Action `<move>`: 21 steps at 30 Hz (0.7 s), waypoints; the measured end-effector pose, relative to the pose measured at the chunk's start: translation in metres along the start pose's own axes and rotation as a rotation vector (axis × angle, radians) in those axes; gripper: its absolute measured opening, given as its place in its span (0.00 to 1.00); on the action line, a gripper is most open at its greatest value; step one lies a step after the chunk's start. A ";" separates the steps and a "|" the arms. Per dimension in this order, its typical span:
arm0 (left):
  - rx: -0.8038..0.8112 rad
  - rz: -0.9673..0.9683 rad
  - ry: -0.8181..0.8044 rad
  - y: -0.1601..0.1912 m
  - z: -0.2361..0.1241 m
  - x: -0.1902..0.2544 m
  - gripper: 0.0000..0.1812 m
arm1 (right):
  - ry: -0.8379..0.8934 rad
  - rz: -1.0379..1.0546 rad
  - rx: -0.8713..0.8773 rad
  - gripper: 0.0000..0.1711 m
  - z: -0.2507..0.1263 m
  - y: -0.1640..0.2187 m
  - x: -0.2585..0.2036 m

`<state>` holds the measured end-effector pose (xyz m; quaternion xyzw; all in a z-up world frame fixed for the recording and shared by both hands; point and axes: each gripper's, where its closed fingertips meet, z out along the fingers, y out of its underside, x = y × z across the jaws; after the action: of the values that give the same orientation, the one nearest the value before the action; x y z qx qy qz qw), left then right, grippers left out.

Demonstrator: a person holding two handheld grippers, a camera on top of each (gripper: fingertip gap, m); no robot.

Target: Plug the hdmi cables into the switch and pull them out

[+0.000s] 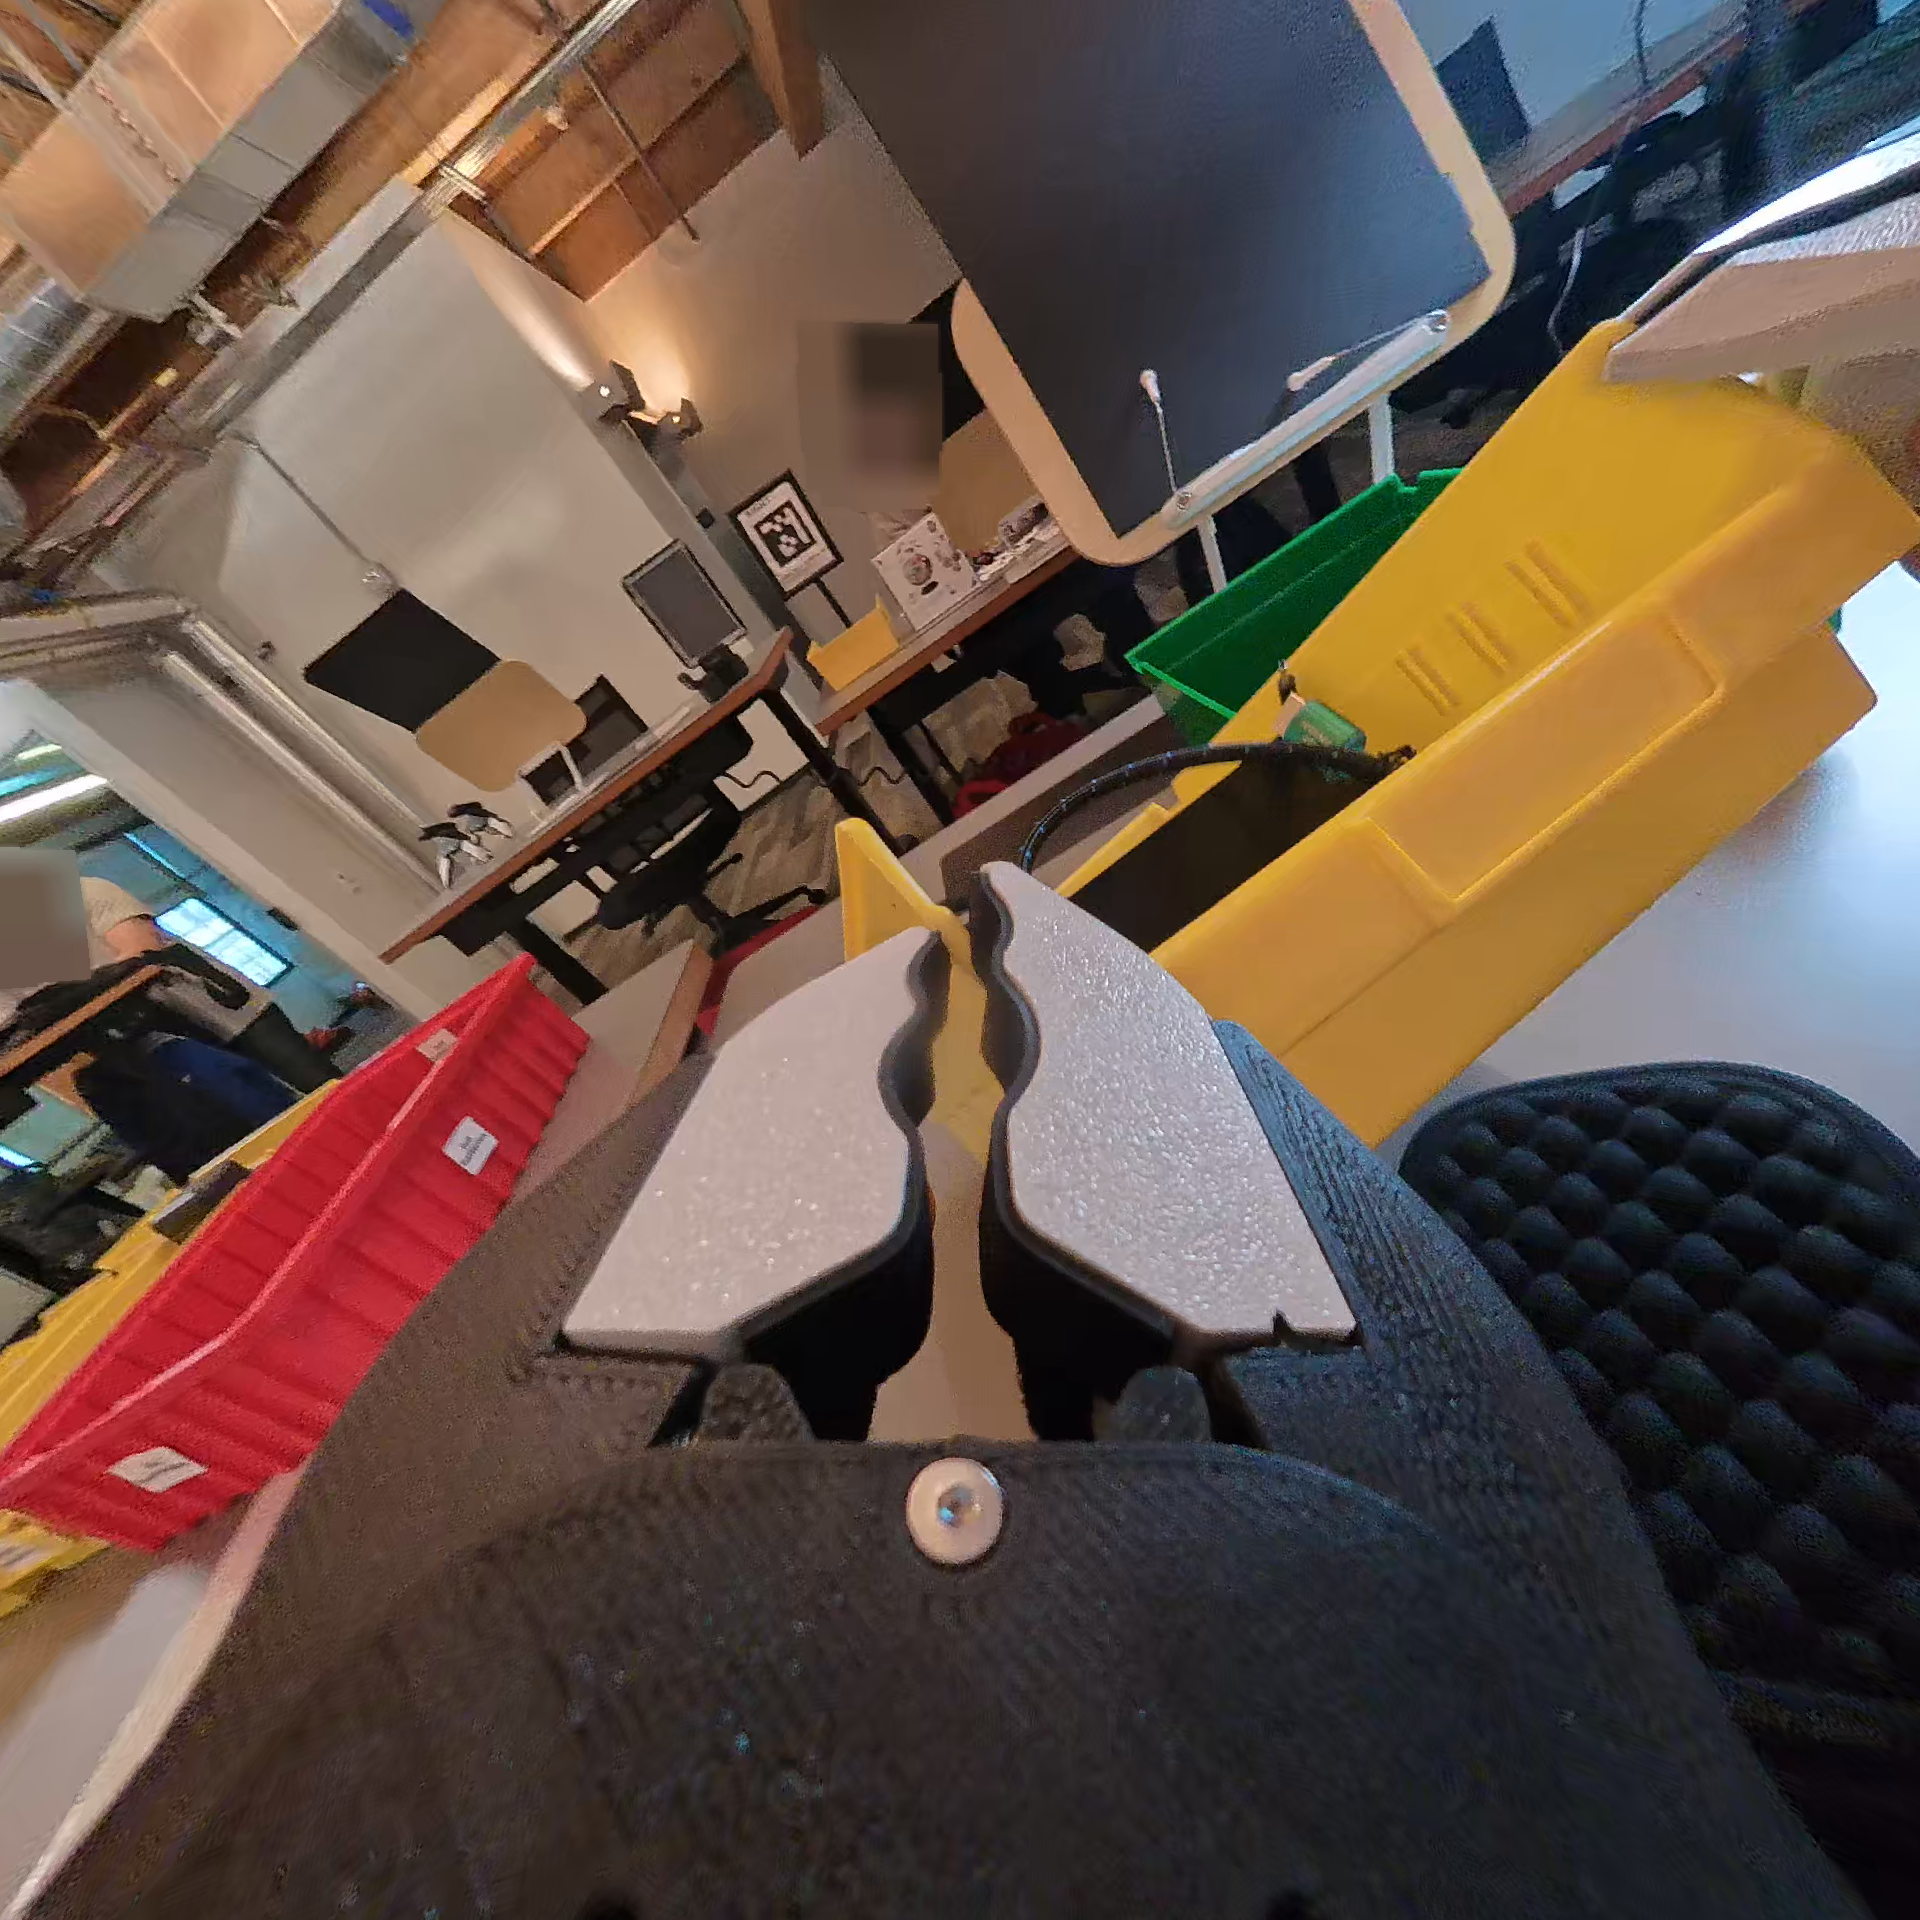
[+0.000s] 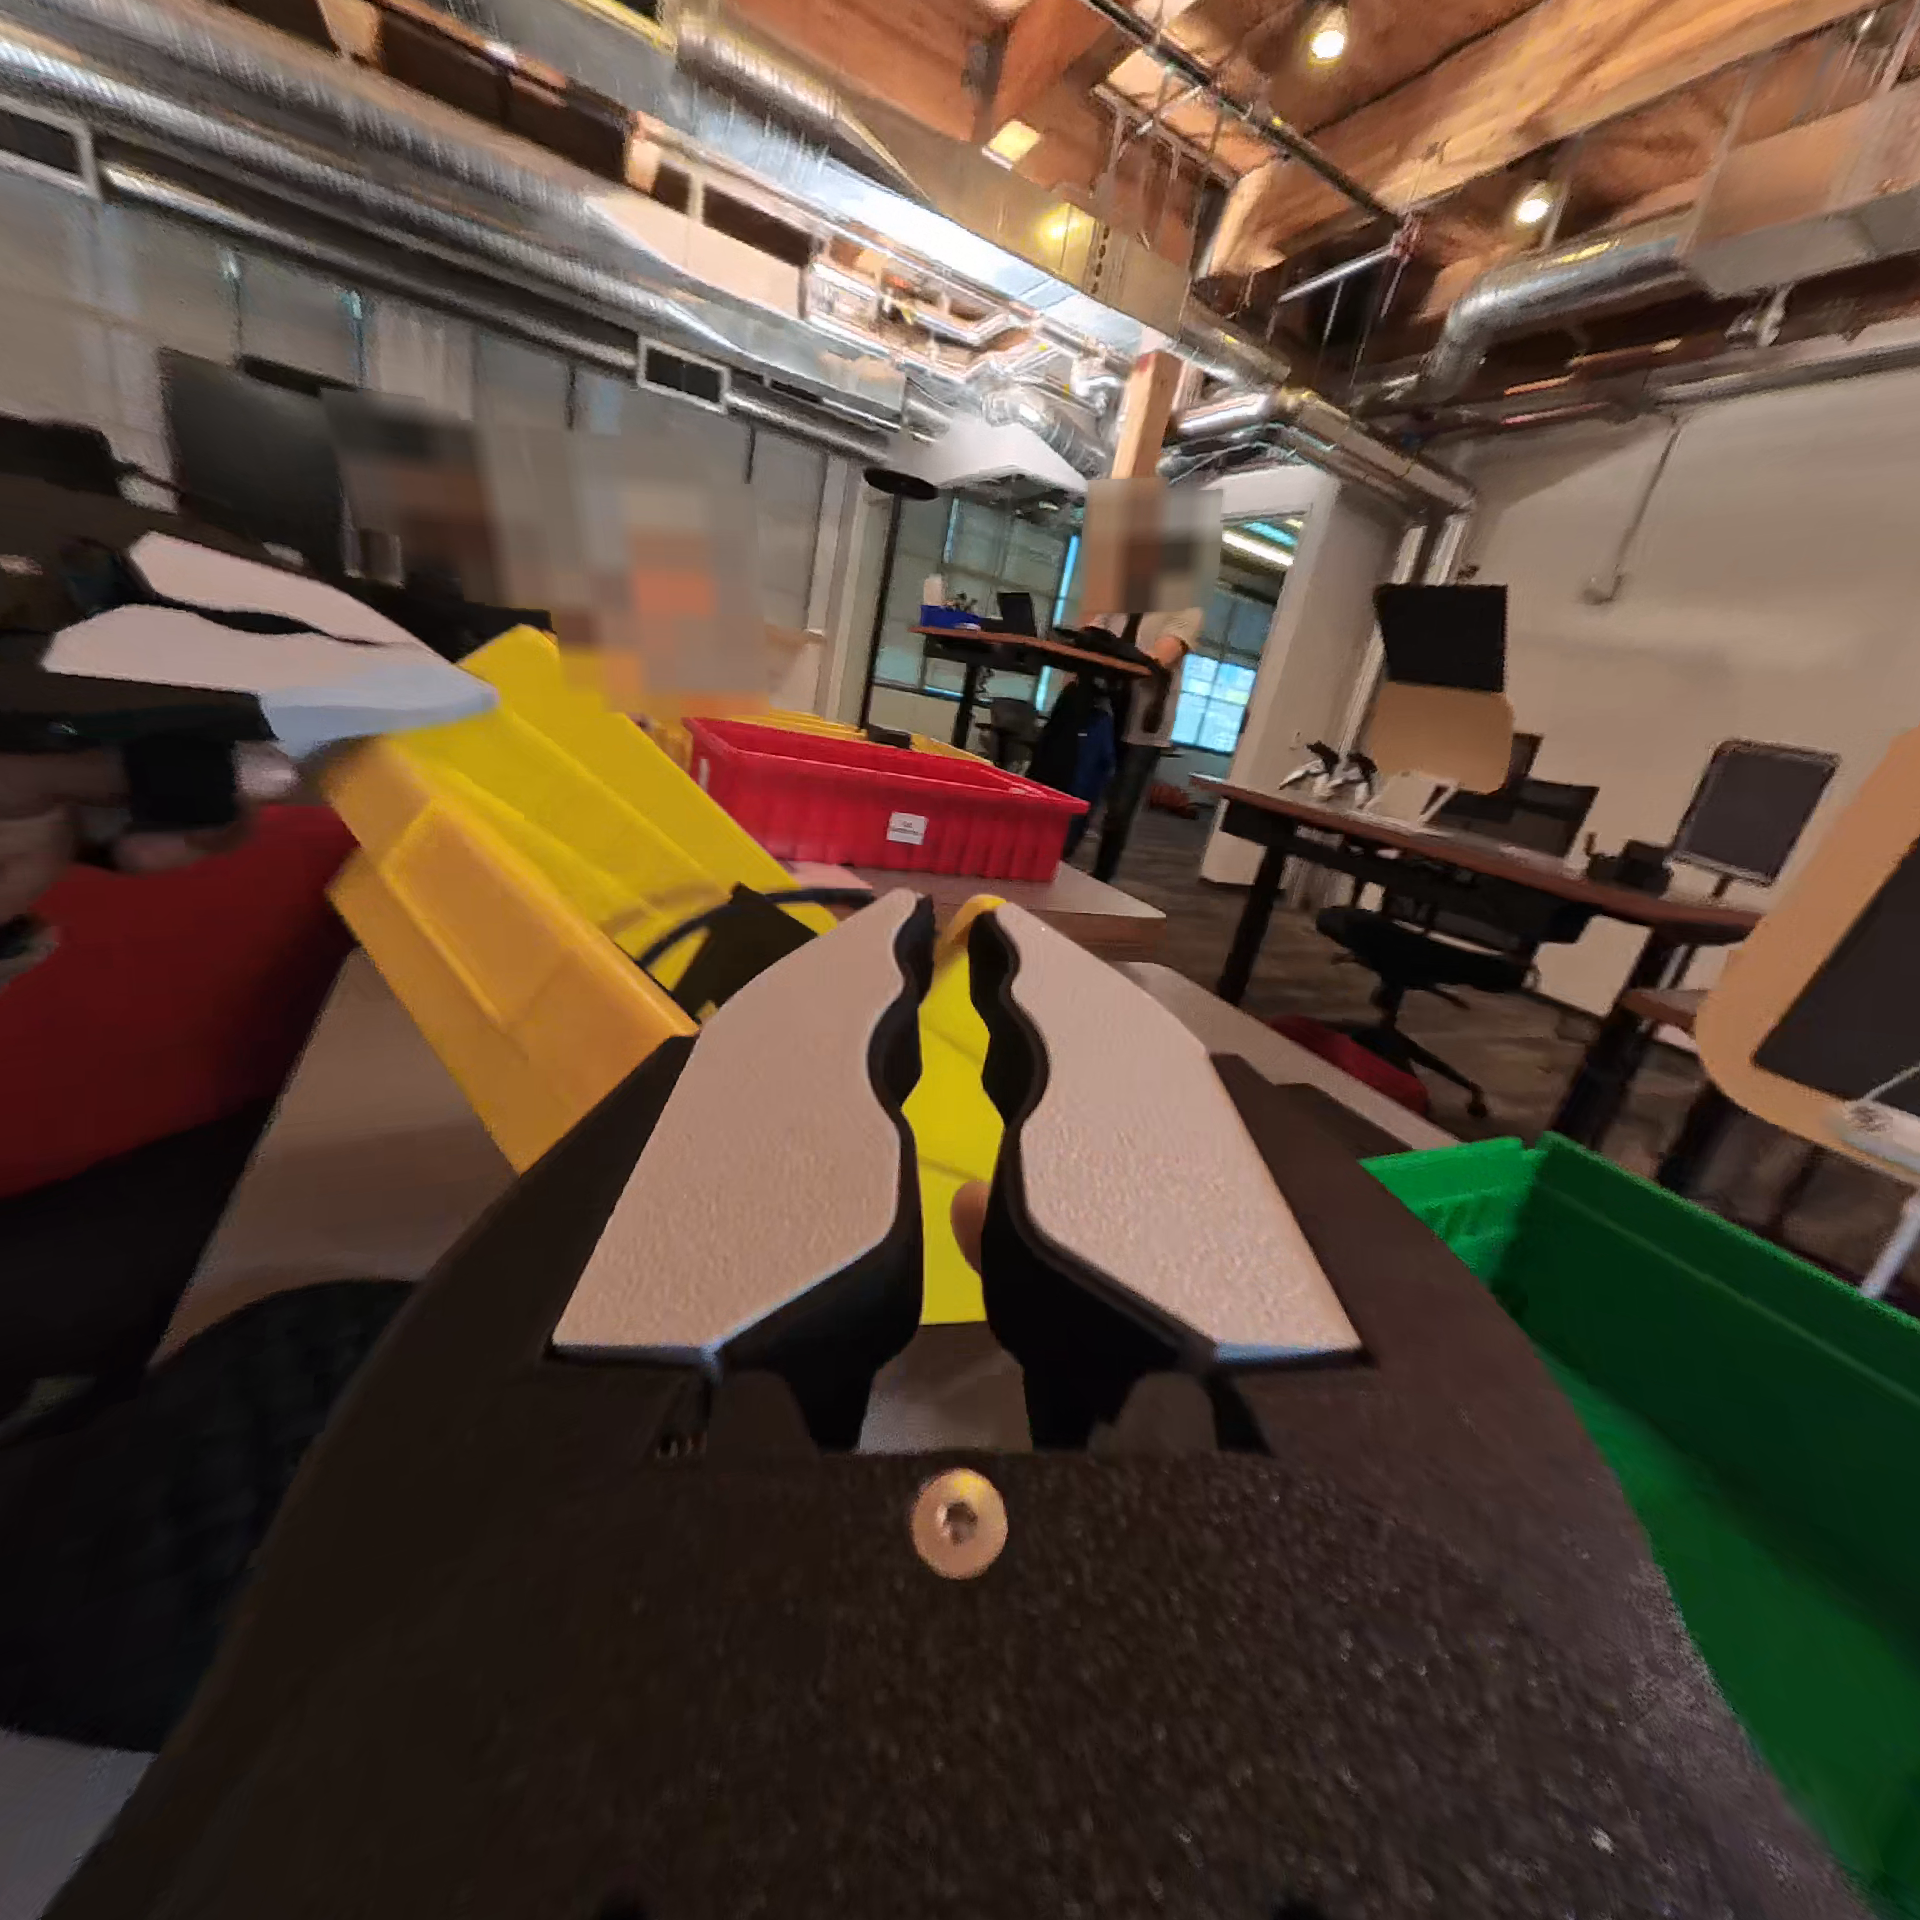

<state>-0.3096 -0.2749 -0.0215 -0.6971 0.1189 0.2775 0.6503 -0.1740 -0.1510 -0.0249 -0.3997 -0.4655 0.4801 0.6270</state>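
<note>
**Both grippers empty beside the yellow bin**

I take the yellow bin (image 1: pixel 1538 790) as my landmark. My left gripper (image 1: pixel 958 920) points at its near corner, fingers pressed almost together with only a thin gap and nothing between them. A black cable (image 1: pixel 1174 764) arcs up out of the bin's dark inside; I cannot make out its plug, nor any switch. A green bin (image 1: pixel 1278 603) sits just behind the yellow one, and a red bin (image 1: pixel 312 1226) lies well apart to its left.

My right gripper (image 2: pixel 948 912) also faces the yellow bin (image 2: pixel 520 862), fingers nearly closed on nothing. The black cable (image 2: pixel 675 935) loops inside it. Both bins rest on the pale tabletop (image 1: pixel 1662 966).
</note>
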 end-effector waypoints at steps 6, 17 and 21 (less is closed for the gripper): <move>-0.053 -0.065 0.050 0.038 0.022 0.009 0.04 | 0.011 0.065 -0.116 0.04 0.001 0.035 0.005; -0.207 -0.209 0.134 0.118 0.075 0.045 0.12 | -0.099 0.183 -0.328 0.28 -0.014 0.084 0.019; -0.168 -0.236 0.147 0.100 0.069 0.028 0.20 | -0.249 0.431 -0.213 0.33 -0.035 0.058 0.027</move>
<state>-0.3559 -0.2149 -0.1209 -0.7766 0.0597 0.1566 0.6073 -0.1509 -0.1139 -0.0835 -0.4909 -0.4912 0.5964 0.4026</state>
